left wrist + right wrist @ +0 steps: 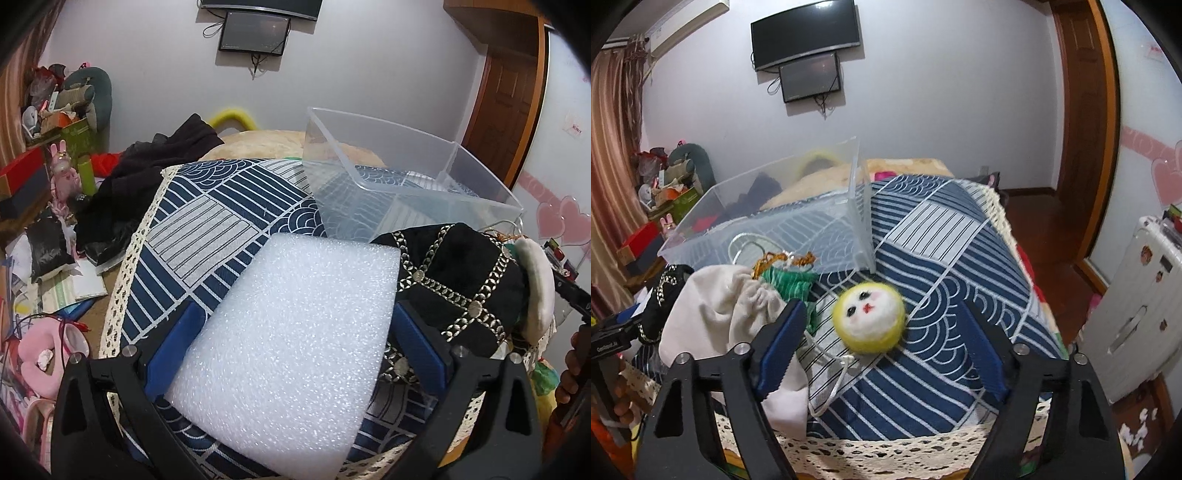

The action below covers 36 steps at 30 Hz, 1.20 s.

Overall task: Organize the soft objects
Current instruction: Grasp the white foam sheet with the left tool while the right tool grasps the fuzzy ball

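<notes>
In the left wrist view a white foam sheet (pixel 291 332) lies on the blue patterned cloth (pixel 207 221) between the blue pads of my left gripper (pixel 295 332); the pads sit at its edges, jaws wide. A black embroidered pouch (pixel 454 280) lies to its right. A clear plastic bin (pixel 399 173) stands behind. In the right wrist view my right gripper (pixel 886 332) is open around a yellow felt ball with a face (pixel 870 319), not touching it. A white drawstring pouch (pixel 731 306) and a green pouch (pixel 790 282) lie left of it, before the bin (pixel 775 225).
A black garment (pixel 147 173) lies at the cloth's far left edge. Cluttered toys and boxes (pixel 55 122) fill the left side of the room. A white suitcase (pixel 1137 302) stands right of the table. The lace cloth edge (pixel 886 454) hangs at the table front.
</notes>
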Motion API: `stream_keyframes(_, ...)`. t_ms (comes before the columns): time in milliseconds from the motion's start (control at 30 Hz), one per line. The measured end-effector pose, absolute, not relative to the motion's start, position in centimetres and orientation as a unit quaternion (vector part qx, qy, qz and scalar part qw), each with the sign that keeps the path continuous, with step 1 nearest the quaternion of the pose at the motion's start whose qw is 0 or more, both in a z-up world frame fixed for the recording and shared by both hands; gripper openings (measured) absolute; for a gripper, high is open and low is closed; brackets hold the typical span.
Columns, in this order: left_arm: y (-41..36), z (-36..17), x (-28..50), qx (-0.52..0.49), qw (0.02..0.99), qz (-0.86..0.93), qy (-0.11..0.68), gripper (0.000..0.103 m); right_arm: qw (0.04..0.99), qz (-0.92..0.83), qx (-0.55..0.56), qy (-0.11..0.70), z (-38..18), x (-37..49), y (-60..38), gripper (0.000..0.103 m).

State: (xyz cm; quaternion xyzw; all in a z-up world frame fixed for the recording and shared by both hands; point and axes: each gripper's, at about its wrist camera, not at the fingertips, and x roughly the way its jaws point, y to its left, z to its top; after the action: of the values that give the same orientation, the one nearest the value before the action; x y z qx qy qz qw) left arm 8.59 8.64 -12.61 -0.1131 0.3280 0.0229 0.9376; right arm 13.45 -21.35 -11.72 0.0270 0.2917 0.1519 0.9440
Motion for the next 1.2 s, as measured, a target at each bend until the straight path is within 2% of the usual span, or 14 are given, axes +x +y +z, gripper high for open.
stream_keyframes(67,8.8,-12.7,8.6,-0.116,0.938,0.02,0.325,0.1,0.942,0.155,0.024,0.297,-12.0,13.6,-21.1,0.075)
stream_keyframes(233,8.7,-12.5,8.3,-0.11,0.941,0.024,0.32,0.098,0.931,0.168,0.029,0.321,-12.9,14.4,-20.6,0.048)
stream_keyframes(300,8.6,-12.3,8.1,-0.108,0.942,0.029,0.315,0.097,0.928,0.172,0.03,0.328,-13.1,14.5,-20.5,0.041)
stream_keyframes(600,9.1,-9.1,5.9,-0.106,0.958,0.051,0.261,0.097,0.935,0.171,0.034,0.309,-11.8,13.9,-20.9,0.039)
stream_keyframes(833,7.5,-5.1,4.8,-0.084,0.975,0.047,0.201,0.097,0.947,0.183,0.03,0.262,-8.7,12.8,-20.8,0.039)
stream_keyframes(1200,4.6,-1.9,7.6,-0.063,0.983,0.02,0.17,0.097,0.959,0.209,0.003,0.193,-5.3,13.3,-18.3,0.039)
